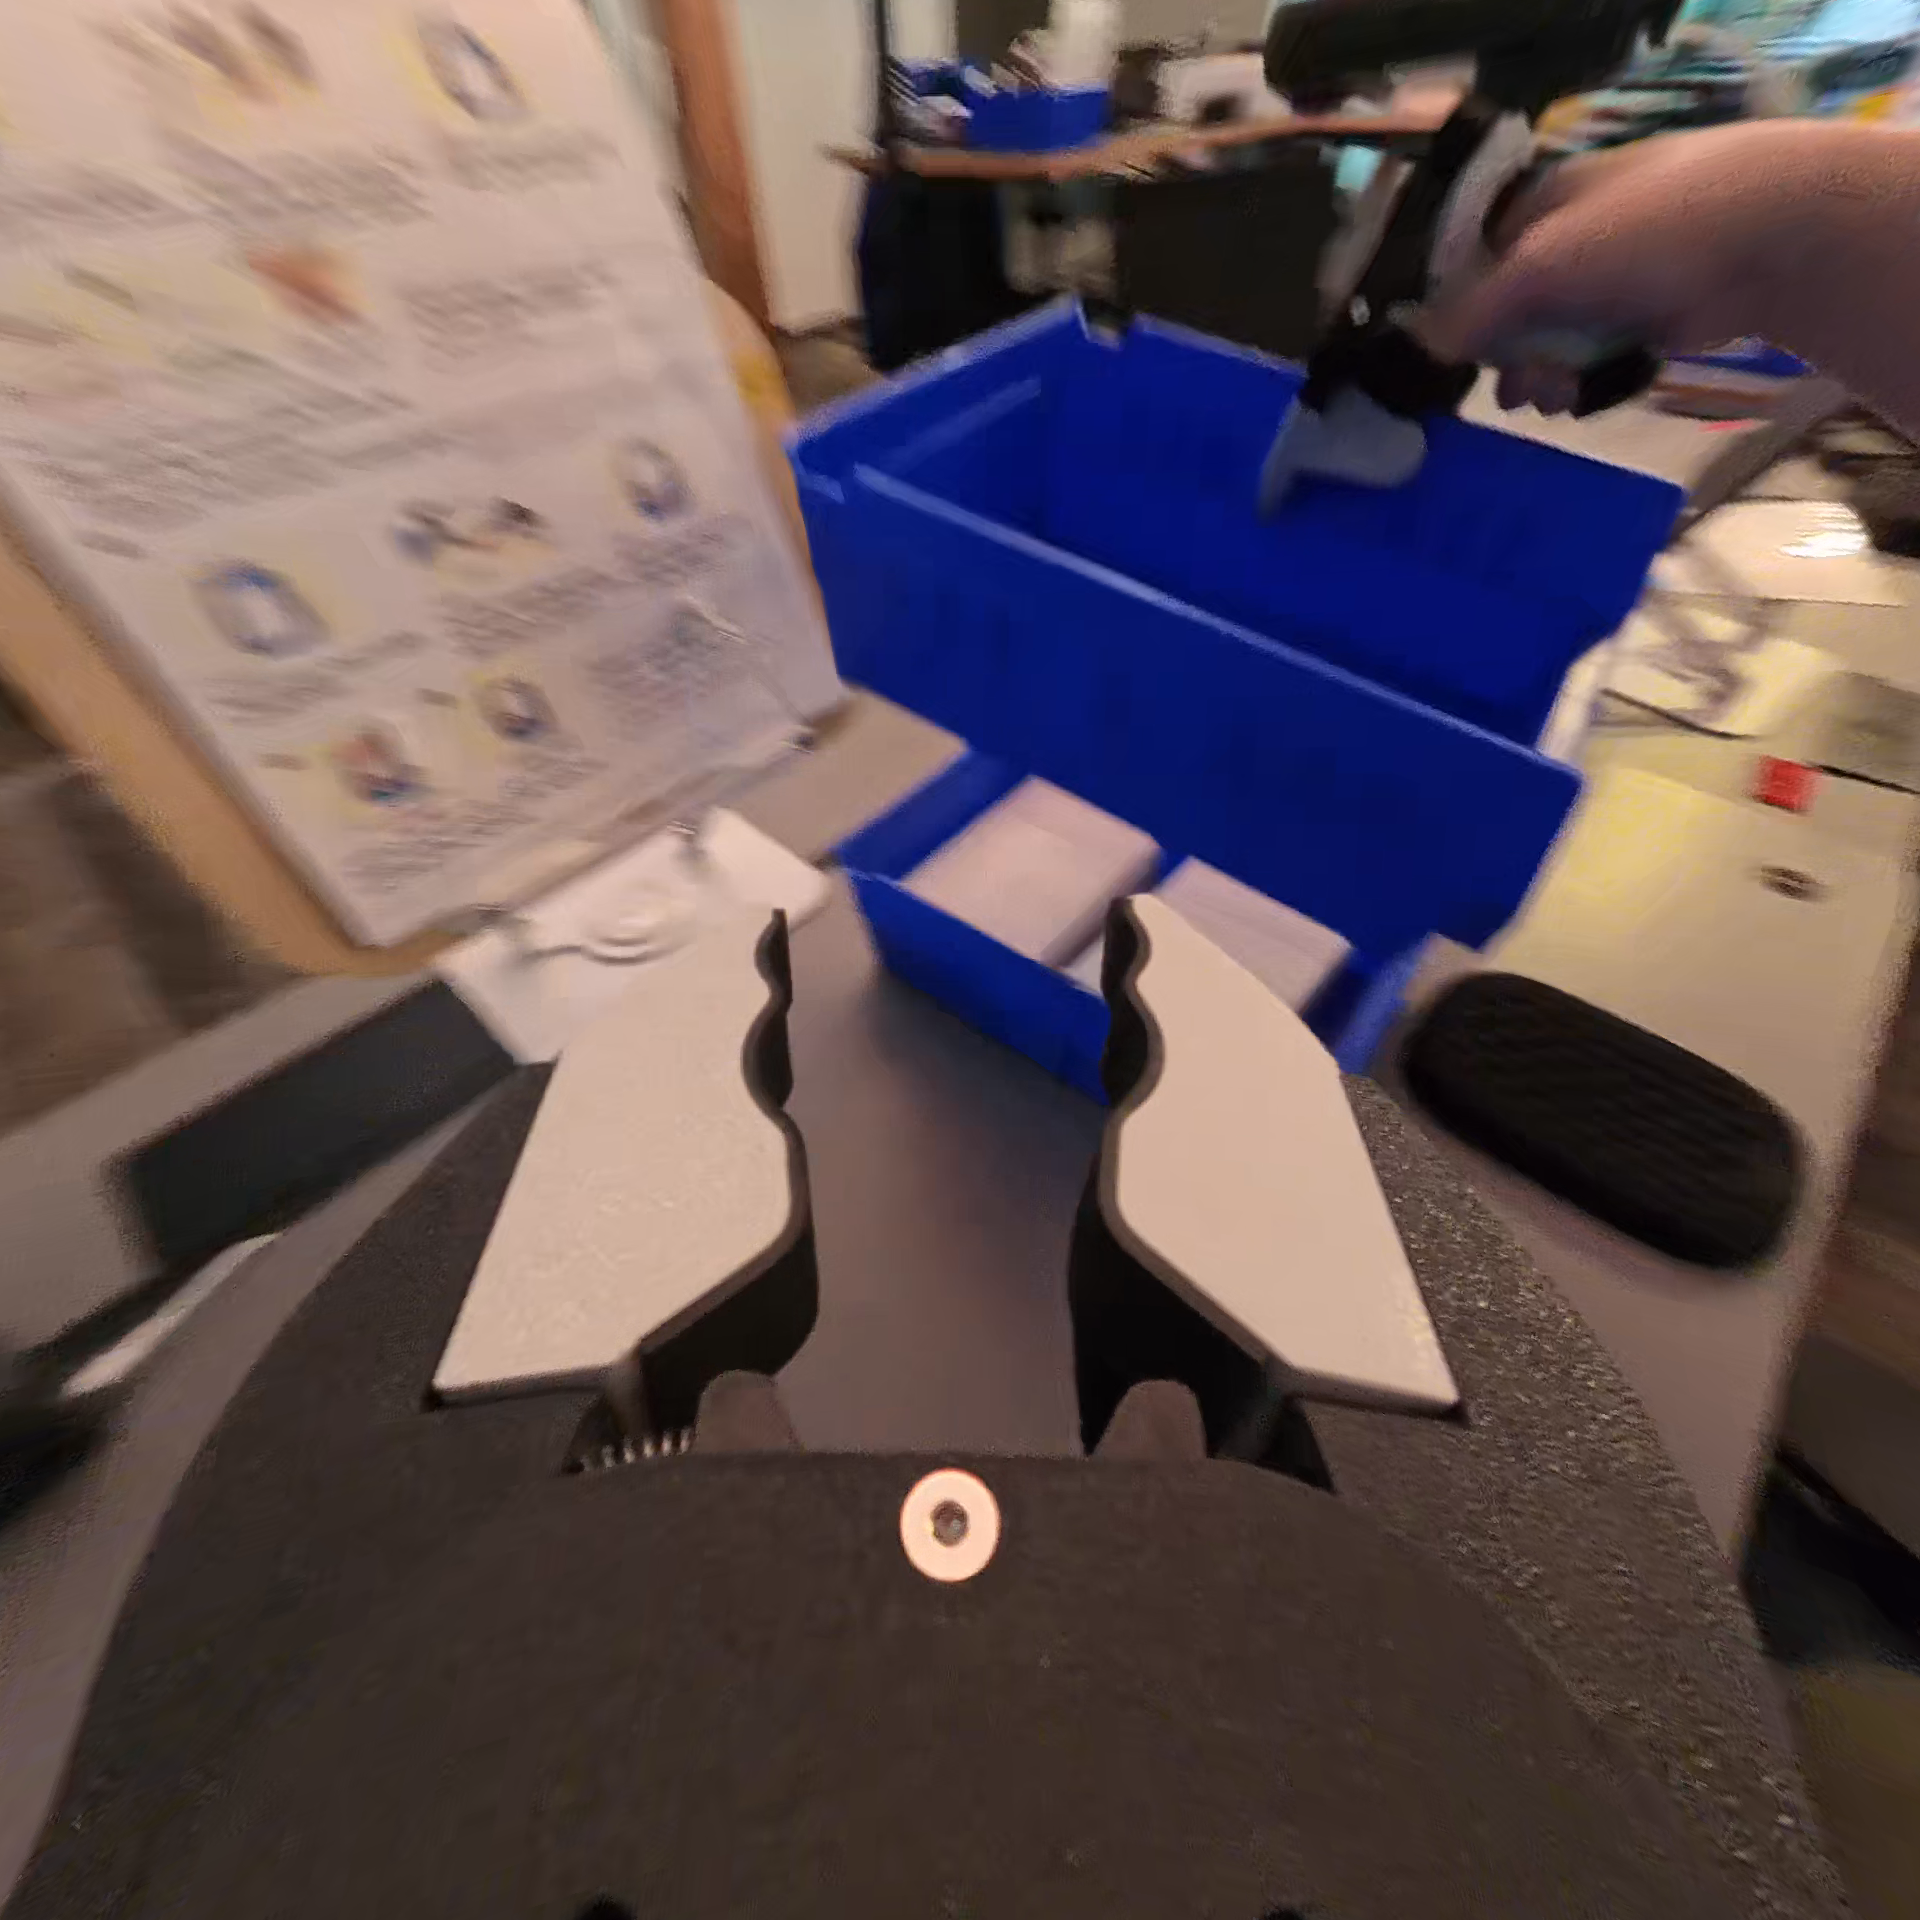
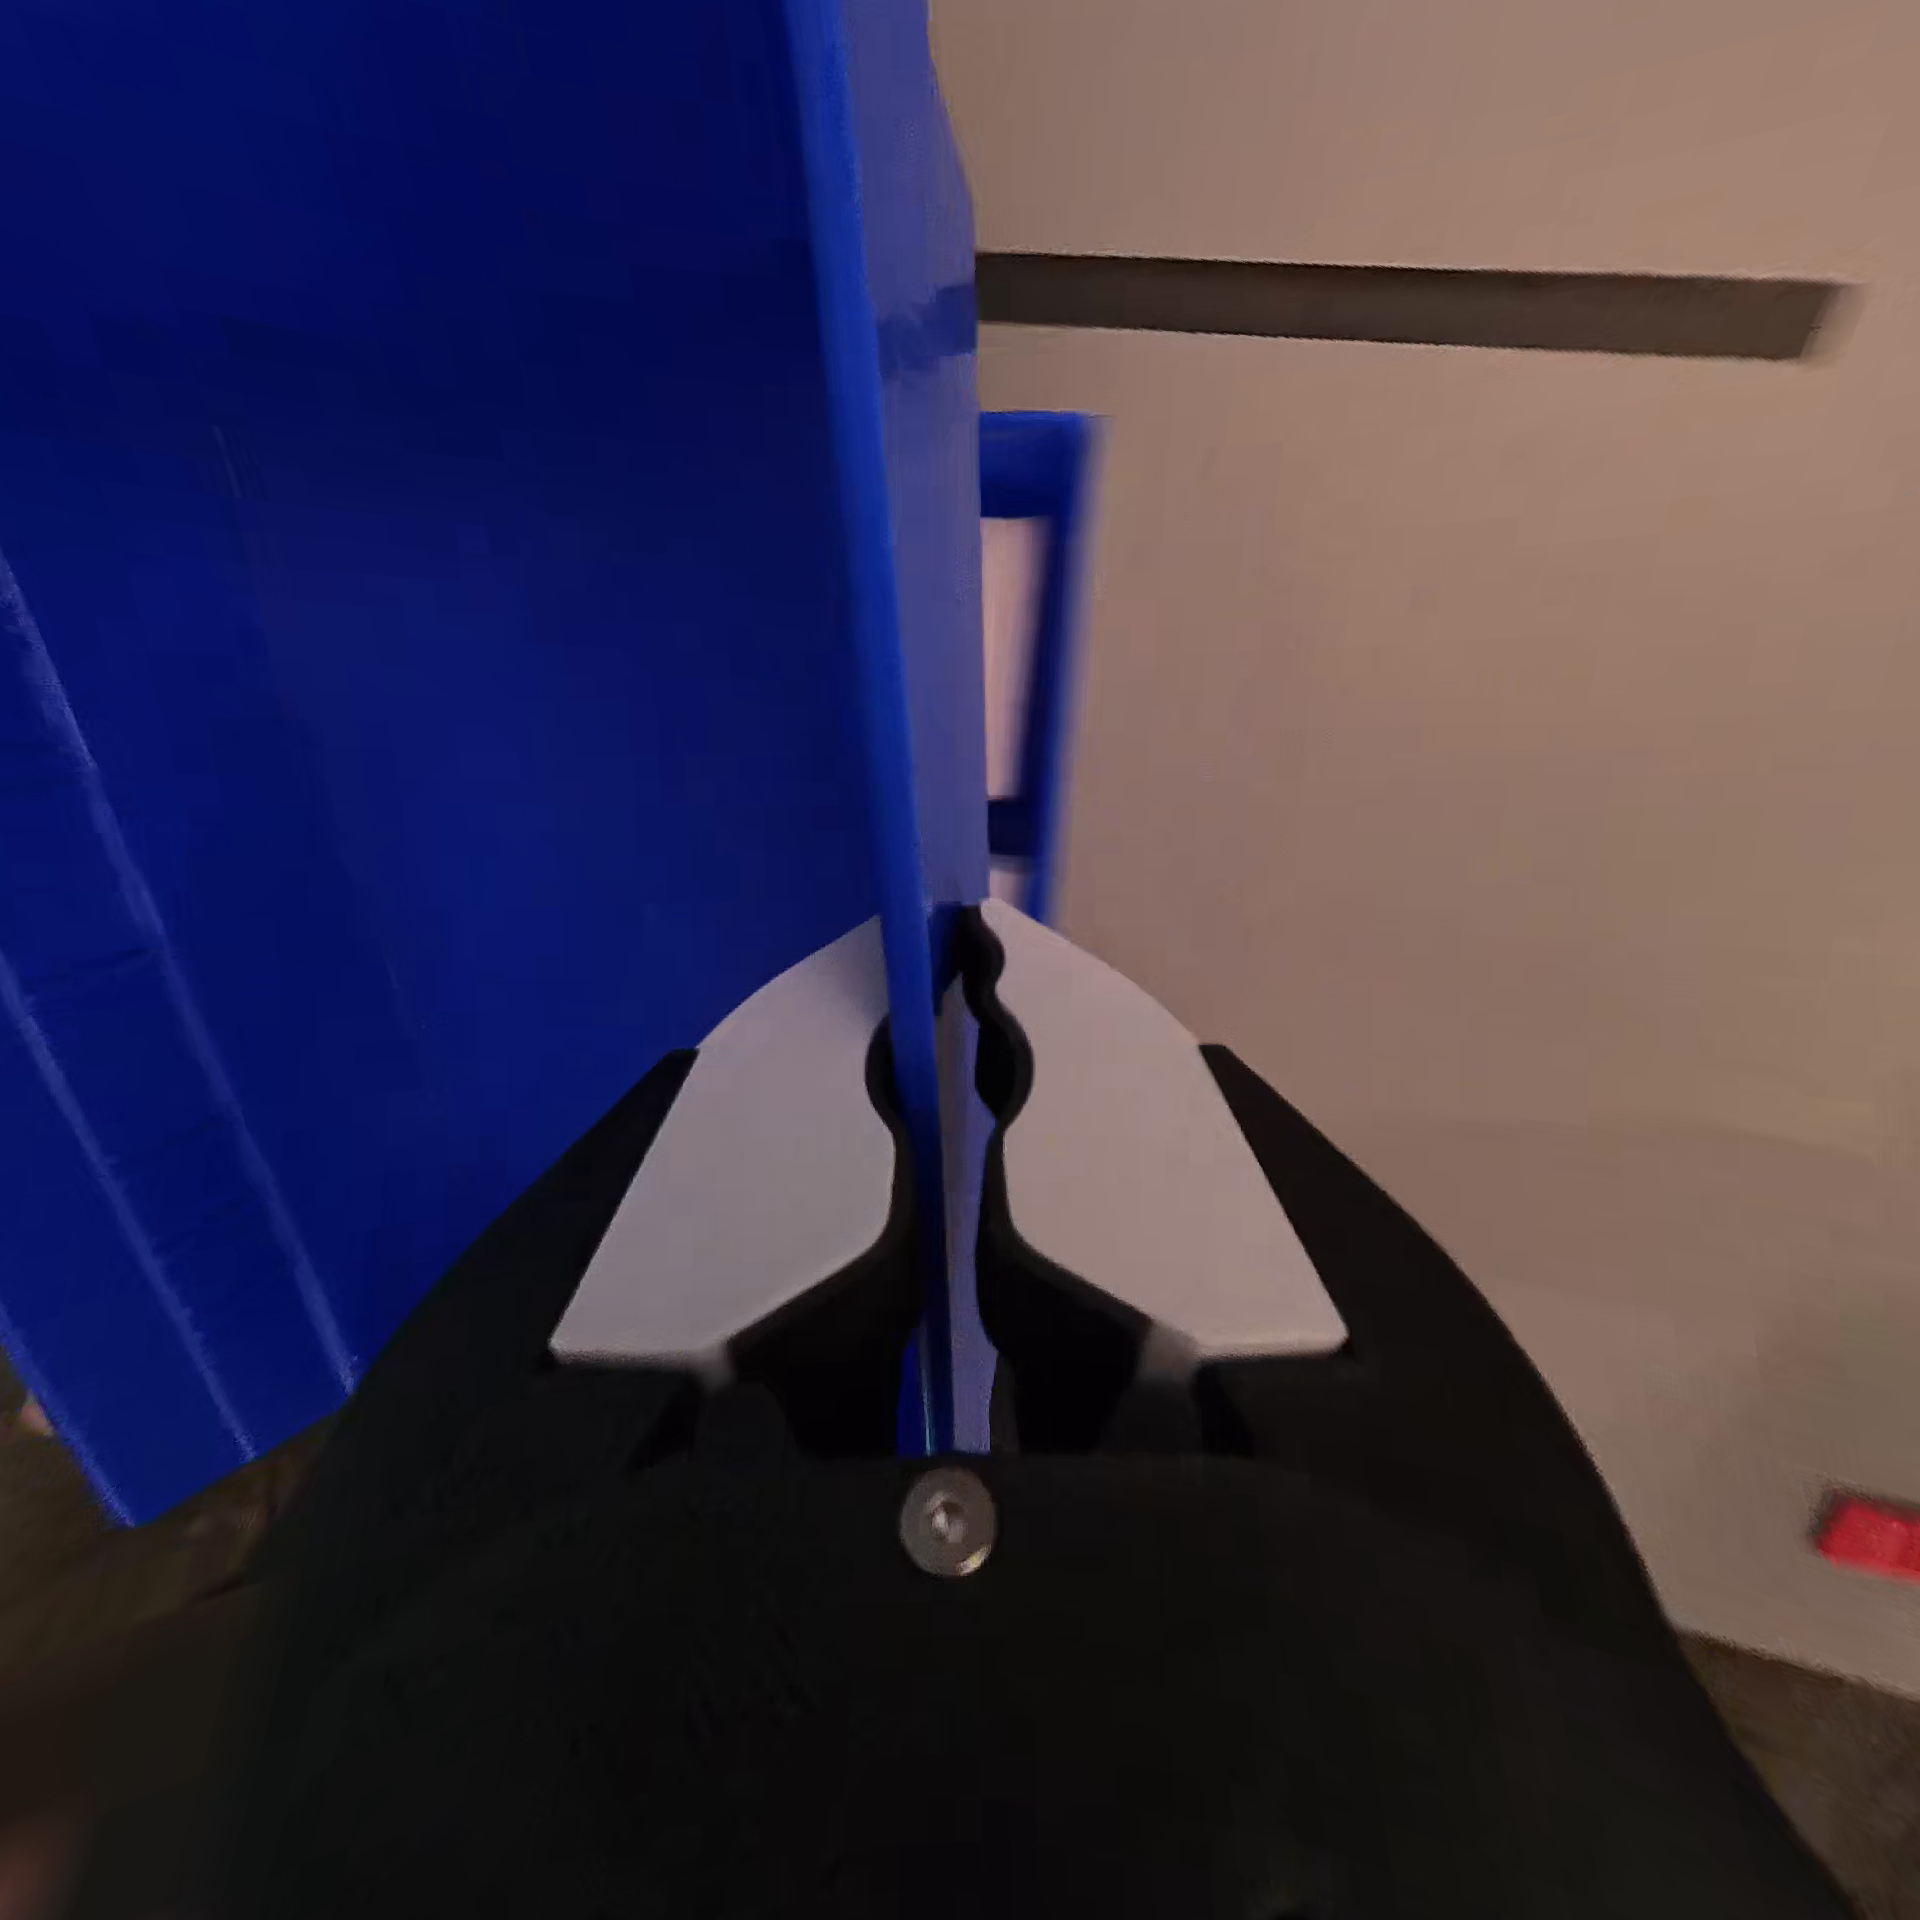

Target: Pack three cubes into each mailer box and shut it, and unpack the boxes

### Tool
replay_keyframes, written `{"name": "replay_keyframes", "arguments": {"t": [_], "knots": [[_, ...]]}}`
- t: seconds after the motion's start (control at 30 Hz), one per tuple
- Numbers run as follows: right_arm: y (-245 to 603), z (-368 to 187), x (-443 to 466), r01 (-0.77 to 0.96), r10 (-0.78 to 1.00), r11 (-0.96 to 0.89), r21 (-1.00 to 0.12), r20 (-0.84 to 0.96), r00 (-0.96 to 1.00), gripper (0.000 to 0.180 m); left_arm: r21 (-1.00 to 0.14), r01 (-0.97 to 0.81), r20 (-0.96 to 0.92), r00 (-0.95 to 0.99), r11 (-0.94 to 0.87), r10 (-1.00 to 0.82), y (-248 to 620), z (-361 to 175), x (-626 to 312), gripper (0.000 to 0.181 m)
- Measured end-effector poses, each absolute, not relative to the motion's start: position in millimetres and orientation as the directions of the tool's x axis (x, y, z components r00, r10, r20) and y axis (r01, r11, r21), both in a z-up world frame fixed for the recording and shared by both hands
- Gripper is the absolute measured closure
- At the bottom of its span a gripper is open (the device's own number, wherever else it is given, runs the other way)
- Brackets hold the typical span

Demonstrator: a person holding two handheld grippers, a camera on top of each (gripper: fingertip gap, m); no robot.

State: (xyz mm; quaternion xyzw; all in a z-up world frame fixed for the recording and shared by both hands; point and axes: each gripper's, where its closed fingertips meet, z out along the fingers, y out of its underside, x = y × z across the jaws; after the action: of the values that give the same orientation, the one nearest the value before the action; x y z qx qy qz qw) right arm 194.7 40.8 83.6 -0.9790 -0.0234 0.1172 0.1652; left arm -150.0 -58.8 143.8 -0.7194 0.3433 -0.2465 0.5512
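A large blue bin (image 1: 1195,644) fills the middle of the left wrist view; no contents show inside it. My right gripper (image 1: 1340,457), held by a hand, is shut on its far wall. In the right wrist view the right gripper (image 2: 956,925) clamps that thin blue wall, with the blue bin (image 2: 416,623) to its left. A small blue bin (image 1: 977,966) in front of the large one holds pale blocks (image 1: 1029,883). My left gripper (image 1: 945,935) is open and empty, just in front of the small bin.
A board with a white printed sheet (image 1: 364,416) leans at the left, with a white object (image 1: 644,935) below it. A black oval pad (image 1: 1600,1122) lies at the right. A small red item (image 1: 1782,781) lies farther right. Desks and blue bins stand behind. The gap from one gripper's tips to the other's is roughly 35 cm.
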Motion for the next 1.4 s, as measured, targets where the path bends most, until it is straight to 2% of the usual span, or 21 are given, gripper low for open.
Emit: {"name": "replay_keyframes", "arguments": {"t": [0.03, 0.13, 0.23, 0.3, 0.43, 0.57, 0.73, 0.83, 0.93, 1.1, 1.23, 1.4], "knots": [[35.7, 84.0, 226.7, -0.049, 0.025, -0.940, -0.339, -0.209, 0.978, 0.173, -0.955, -0.215, 0.037, 0.598, -0.205, -0.801, -53.3, 132.7, -134.9, 0.121], [14.2, 73.9, 310.0, -0.193, -0.131, -0.915, -0.353, -0.192, 0.973, 0.172, -0.902, -0.200, 0.232, 0.524, -0.384, -0.820, -21.3, 83.1, -87.3, 0.119], [-12.4, 50.8, 366.7, -0.308, -0.241, -0.892, -0.330, -0.229, 0.943, 0.171, -0.751, -0.198, 0.527, 0.394, -0.630, -0.753, -9.9, 27.1, -40.9, 0.118], [-28.9, 31.6, 394.4, -0.349, -0.280, -0.884, -0.312, -0.244, 0.928, 0.171, -0.661, -0.199, 0.653, 0.321, -0.723, -0.686, -10.2, 4.3, -22.1, 0.124], [-55.3, -13.3, 432.7, -0.396, -0.324, -0.880, -0.262, -0.280, 0.904, 0.171, -0.627, -0.285, 0.581, 0.450, -0.725, -0.678, 5.6, -44.4, -17.3, 0.122], [-68.4, -56.2, 450.8, -0.395, -0.321, -0.890, -0.227, -0.303, 0.897, 0.169, -0.542, -0.237, 0.677, 0.445, -0.807, -0.586, 11.2, -48.6, -13.2, 0.121], [-72.3, -89.3, 464.5, -0.388, -0.330, -0.901, -0.192, -0.277, 0.903, 0.168, -0.405, -0.384, 0.536, 0.636, -0.830, -0.556, 28.4, -66.3, -11.7, 0.123], [-66.0, -97.1, 461.4, -0.383, -0.320, -0.905, -0.185, -0.296, 0.900, 0.168, -0.257, -0.440, 0.492, 0.707, -0.861, -0.508, 26.6, -68.7, -7.9, 0.129], [-55.5, -99.6, 458.8, -0.370, -0.305, -0.908, -0.199, -0.294, 0.906, 0.169, -0.121, -0.461, 0.363, 0.804, -0.879, -0.471, 29.9, -77.1, -17.3, 0.140], [-41.6, -105.7, 450.8, -0.350, -0.292, -0.919, -0.181, -0.283, 0.914, 0.169, 0.002, -0.445, 0.306, 0.853, -0.895, -0.423, 23.9, -86.9, -8.0, 0.163], [-35.6, -109.5, 438.8, -0.329, -0.273, -0.928, -0.174, -0.283, 0.919, 0.169, 0.136, -0.418, 0.260, 0.890, -0.898, -0.374, 13.3, -98.6, -6.5, 0.169], [-30.8, -111.8, 420.5, -0.312, -0.254, -0.933, -0.177, -0.286, 0.924, 0.170, 0.180, -0.391, 0.286, 0.899, -0.903, -0.332, 15.9, -98.1, -9.3, 0.172]]}}
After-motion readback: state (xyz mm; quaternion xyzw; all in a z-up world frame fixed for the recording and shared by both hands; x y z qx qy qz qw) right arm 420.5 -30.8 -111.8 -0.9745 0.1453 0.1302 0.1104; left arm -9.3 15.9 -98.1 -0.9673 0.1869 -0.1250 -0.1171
